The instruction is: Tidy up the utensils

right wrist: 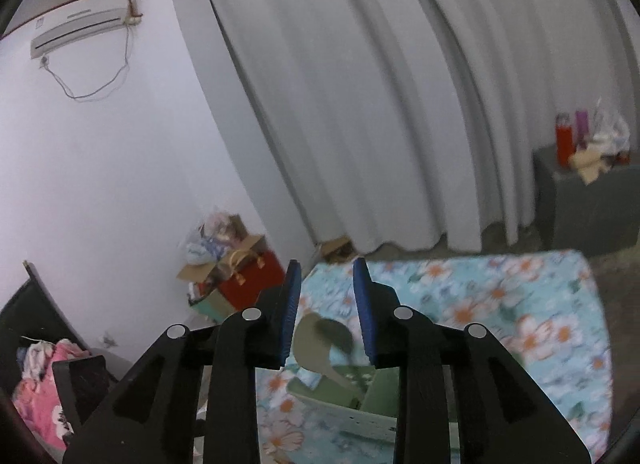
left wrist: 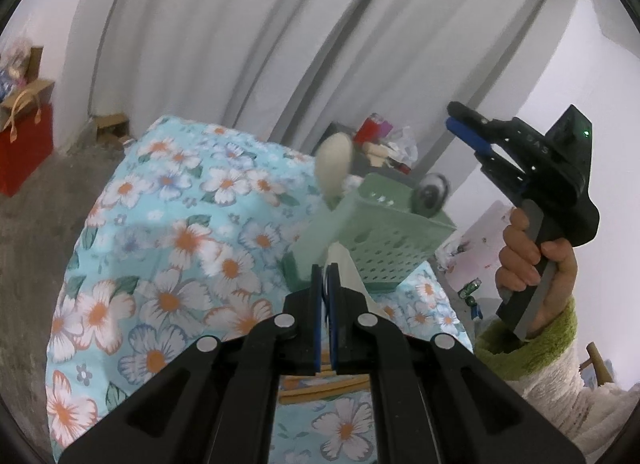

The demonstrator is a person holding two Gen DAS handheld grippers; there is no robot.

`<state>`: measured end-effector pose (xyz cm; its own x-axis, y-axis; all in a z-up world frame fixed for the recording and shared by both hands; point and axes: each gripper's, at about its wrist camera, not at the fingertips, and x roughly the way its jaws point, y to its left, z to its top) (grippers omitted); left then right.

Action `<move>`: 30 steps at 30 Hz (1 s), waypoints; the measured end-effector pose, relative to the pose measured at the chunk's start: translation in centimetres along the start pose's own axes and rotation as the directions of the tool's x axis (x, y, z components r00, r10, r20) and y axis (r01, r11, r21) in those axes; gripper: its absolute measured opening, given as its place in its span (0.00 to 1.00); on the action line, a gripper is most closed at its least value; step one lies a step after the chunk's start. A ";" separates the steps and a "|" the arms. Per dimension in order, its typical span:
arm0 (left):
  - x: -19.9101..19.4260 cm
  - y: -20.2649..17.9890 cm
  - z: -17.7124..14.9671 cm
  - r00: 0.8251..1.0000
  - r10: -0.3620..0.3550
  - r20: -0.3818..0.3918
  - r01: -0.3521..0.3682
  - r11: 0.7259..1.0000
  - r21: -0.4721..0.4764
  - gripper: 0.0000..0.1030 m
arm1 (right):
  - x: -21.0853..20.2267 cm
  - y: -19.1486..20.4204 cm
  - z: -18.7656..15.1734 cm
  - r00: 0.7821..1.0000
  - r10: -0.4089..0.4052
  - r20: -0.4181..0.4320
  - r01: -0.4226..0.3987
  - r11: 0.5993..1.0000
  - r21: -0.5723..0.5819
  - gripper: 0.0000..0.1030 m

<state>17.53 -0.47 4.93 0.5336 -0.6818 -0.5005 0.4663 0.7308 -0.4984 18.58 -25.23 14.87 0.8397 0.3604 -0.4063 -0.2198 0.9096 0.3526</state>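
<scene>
Right wrist view: right gripper spread and empty, poised above the green holder.
Spoon stands bowl-up, handle down in the holder, directly below its pads; left gripper, pressed together, pinches the holder's near rim.

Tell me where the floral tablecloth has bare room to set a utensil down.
The floral blue tablecloth lies bare from the green perforated plastic basket out to its edge by the grey floor. It is crowded at the basket, where the shut left gripper pinches a white piece.
</scene>
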 end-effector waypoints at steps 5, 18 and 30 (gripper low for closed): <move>-1.8 -3.1 1.8 0.998 -0.059 0.035 0.056 0.994 0.095 0.02 | -6.0 -1.5 0.1 0.994 -0.043 0.101 0.041 0.999 0.021 0.27; -2.3 -14.8 10.9 0.979 -0.137 0.151 0.068 0.918 0.391 0.02 | -14.8 -7.6 -4.4 0.960 -0.148 0.238 0.115 0.982 0.148 0.28; 9.6 -21.9 12.4 0.973 0.224 0.051 -0.194 0.683 0.704 0.02 | -15.9 -10.7 -7.0 0.966 -0.173 0.191 0.126 0.964 0.235 0.28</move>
<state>21.19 -22.61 19.88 0.6594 -0.4986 -0.5627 0.7121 0.6542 0.2548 4.13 -39.28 11.66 0.9442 0.1514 -0.2925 0.0108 0.8734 0.4870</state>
